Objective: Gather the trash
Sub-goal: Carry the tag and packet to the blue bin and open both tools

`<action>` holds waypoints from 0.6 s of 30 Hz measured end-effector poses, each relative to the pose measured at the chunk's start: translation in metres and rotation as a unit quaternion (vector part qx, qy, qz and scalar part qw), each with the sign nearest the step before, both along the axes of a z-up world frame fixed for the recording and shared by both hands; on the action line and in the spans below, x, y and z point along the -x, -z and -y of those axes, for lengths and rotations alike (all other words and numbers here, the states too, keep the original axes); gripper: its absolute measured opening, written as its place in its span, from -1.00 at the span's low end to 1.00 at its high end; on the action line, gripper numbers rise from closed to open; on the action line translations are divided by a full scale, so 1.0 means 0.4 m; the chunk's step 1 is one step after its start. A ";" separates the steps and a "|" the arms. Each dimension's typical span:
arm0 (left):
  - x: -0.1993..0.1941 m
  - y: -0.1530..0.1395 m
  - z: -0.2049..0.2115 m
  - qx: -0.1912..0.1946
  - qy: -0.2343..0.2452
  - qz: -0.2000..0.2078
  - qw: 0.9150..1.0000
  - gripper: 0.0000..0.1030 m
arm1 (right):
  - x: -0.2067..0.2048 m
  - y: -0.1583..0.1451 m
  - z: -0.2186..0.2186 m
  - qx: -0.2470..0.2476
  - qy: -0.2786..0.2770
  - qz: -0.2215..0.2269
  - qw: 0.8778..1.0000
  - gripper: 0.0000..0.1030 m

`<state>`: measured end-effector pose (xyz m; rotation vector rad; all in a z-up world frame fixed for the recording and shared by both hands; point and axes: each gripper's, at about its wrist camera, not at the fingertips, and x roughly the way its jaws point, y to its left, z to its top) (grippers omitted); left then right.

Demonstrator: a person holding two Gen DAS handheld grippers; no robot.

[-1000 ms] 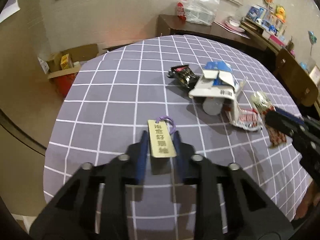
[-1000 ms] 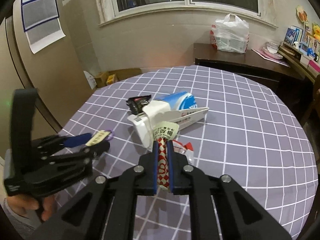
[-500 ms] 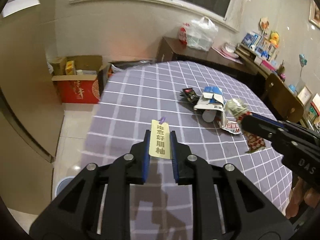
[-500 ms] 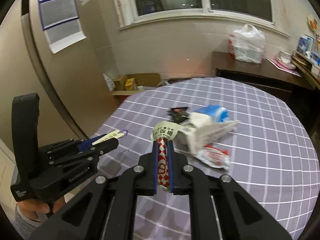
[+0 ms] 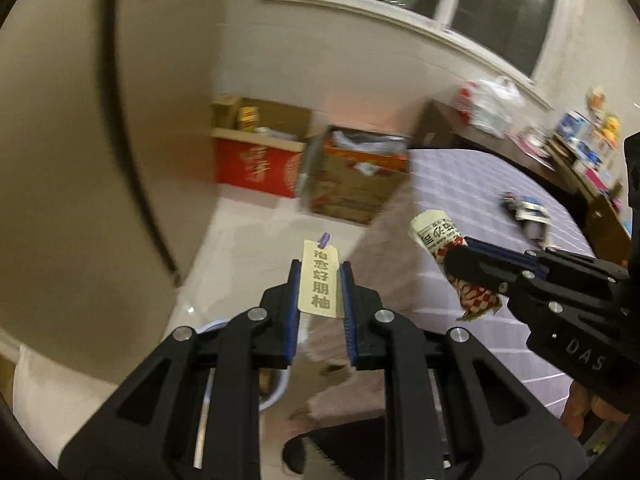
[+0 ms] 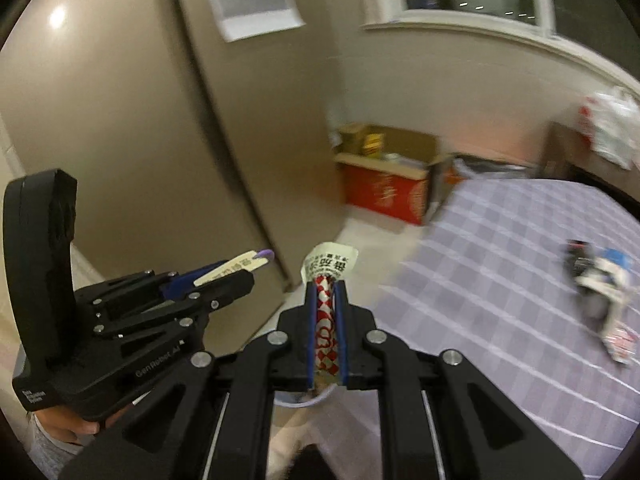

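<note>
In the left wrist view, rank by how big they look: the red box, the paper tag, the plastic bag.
1. red box
2. plastic bag and paper tag: look alike; the tag sits far nearer the camera, so unsure.

Warm, dim indoor light fills both views, and the dark window panes [image 5: 492,4] carry small reflected ceiling lights. A bright glare spot sits on the glossy beige wall panel [image 6: 56,16]. Motion blur smears the purple checked tabletop [image 6: 520,248], the red cardboard box [image 5: 256,164] and the white plastic bag [image 6: 612,128], while the near black gripper frames stay sharp. Fisheye bending curves the window sill and darkens the corners.
</note>
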<state>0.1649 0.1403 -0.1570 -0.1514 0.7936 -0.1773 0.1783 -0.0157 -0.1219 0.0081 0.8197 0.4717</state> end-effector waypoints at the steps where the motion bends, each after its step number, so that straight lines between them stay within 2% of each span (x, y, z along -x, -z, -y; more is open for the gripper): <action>1: 0.001 0.012 -0.033 0.001 -0.011 -0.005 1.000 -0.64 | -0.007 0.008 -0.029 -0.003 -0.010 -0.004 1.000 -0.82; 8: -0.002 0.090 -0.217 0.005 -0.080 -0.039 0.996 -0.64 | -0.055 0.094 -0.256 -0.011 -0.066 -0.029 0.997 -0.82; 9: 0.000 0.096 -0.229 0.002 -0.086 -0.041 0.995 -0.64 | -0.063 0.105 -0.276 -0.011 -0.070 -0.033 0.997 -0.76; 13: -0.004 0.119 -0.265 -0.002 -0.095 -0.051 0.994 -0.64 | -0.085 0.143 -0.344 -0.010 -0.076 -0.040 0.996 -0.72; 15: -0.007 0.128 -0.272 -0.002 -0.094 -0.055 0.994 -0.64 | -0.088 0.157 -0.357 -0.012 -0.073 -0.046 0.996 -0.58; 18: -0.016 0.139 -0.272 -0.001 -0.092 -0.062 0.994 -0.64 | -0.082 0.167 -0.363 -0.002 -0.073 -0.043 0.996 -0.54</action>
